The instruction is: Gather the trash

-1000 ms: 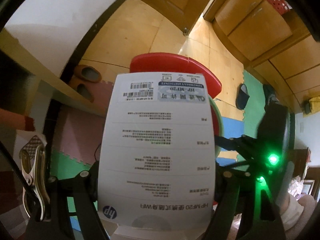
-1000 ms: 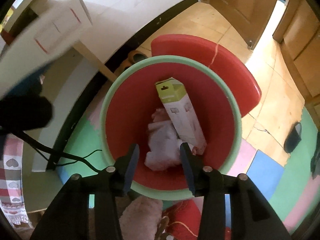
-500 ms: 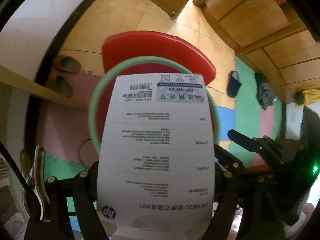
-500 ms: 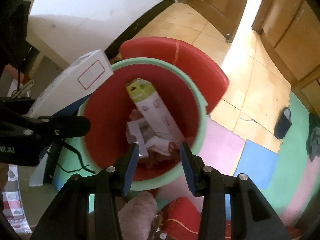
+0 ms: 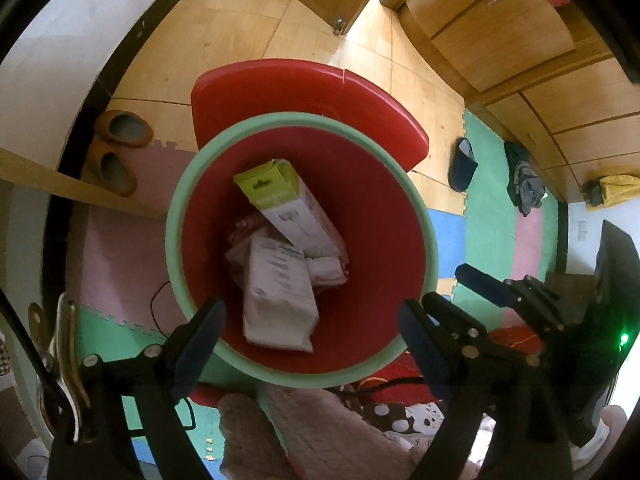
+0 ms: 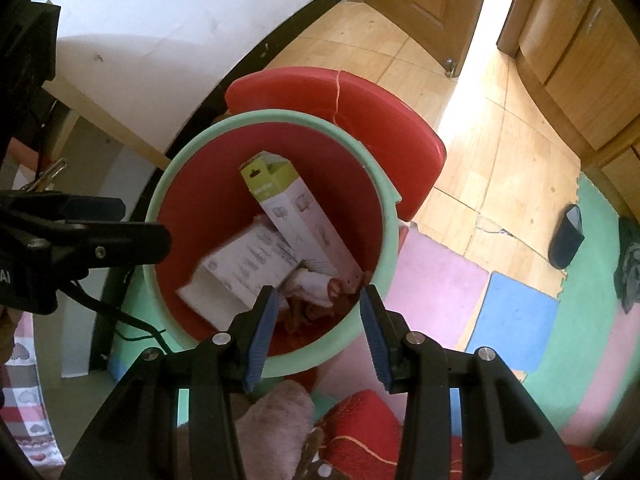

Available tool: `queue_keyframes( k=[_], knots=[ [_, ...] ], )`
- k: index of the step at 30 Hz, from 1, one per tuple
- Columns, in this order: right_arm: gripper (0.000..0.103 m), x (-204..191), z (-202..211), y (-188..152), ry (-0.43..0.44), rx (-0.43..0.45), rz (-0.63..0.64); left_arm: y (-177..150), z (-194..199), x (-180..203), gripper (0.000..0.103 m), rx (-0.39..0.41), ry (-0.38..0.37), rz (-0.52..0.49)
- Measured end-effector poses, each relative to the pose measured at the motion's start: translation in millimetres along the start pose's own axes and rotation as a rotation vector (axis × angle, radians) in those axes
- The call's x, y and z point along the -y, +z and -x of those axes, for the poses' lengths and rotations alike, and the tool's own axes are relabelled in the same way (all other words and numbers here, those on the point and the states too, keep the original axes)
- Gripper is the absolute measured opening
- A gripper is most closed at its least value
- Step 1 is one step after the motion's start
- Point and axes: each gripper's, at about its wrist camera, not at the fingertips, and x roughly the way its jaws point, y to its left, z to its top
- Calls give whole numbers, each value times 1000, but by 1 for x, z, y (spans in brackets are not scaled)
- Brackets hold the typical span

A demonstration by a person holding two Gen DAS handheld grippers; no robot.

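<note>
- I am looking down at the floor, wood planks in the upper half of both views and coloured foam mats along the lower and right parts.
- The red bin with a pale green rim is sitting at the centre of both frames, its red lid standing open behind it toward the top.
- The white printed box is lying inside the bin, low and left of centre, looking blurred in the right wrist view.
- The green-topped carton is leaning across the bin above the white box, overlapping its upper end, with crumpled pale wrapping beside them.
- My left gripper is hanging over the bin's near rim, jaws spread wide and gripping nothing.
- My right gripper is sitting at the bottom centre, jaws parted and empty, over the bin's near edge.
- A dark slipper is resting at the right on the wood floor.
</note>
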Motion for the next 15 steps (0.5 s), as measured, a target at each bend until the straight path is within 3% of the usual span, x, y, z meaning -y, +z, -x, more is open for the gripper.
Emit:
queue_keyframes(
  k=[15],
  knots=[
    [43,-9,17,0,21,15,12,-9,25,5,91,40,30,27]
  ],
)
